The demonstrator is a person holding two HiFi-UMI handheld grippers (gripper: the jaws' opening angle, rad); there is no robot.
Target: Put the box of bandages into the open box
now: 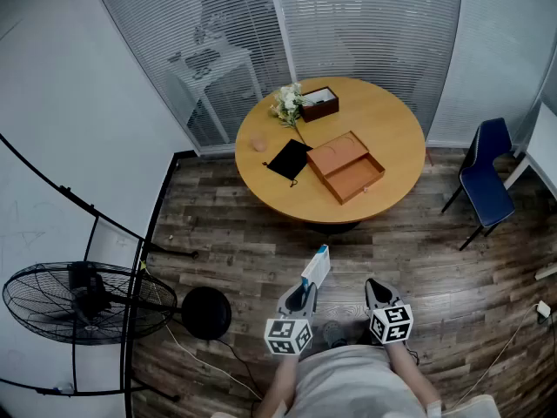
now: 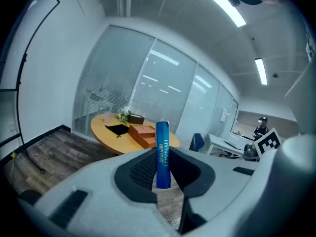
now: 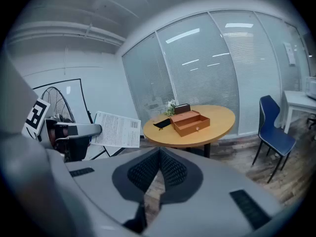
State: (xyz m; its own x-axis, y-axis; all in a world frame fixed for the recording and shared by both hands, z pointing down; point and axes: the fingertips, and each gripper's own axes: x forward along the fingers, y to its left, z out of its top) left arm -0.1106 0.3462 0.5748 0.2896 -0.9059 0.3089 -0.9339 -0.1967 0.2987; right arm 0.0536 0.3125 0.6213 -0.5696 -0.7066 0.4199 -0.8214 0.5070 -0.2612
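- One thing is in hand: the box of bandages (image 2: 163,152) stands upright between the jaws of the left gripper (image 2: 163,171). The jaws are clamped on its lower end, near the person and well apart from the round surface (image 1: 392,120).
- The right gripper (image 3: 157,169) has its jaws pressed together with nothing between them, just right of the left one.
- The open box (image 1: 345,166) lies near the middle of the surface, right of a black pouch (image 1: 289,158). Flowers (image 1: 287,103) and a dark box (image 1: 319,104) sit at the far side.
- The box of bandages looks like a thin cardboard carton, so it is probably light. It is likely stiff along its edges but easy to dent across its broad faces, and its smooth printed skin may slip.
- The jaws press on the two broad faces, so a gentle squeeze should be enough. Holding it low leaves most of the carton free to go into the open box.
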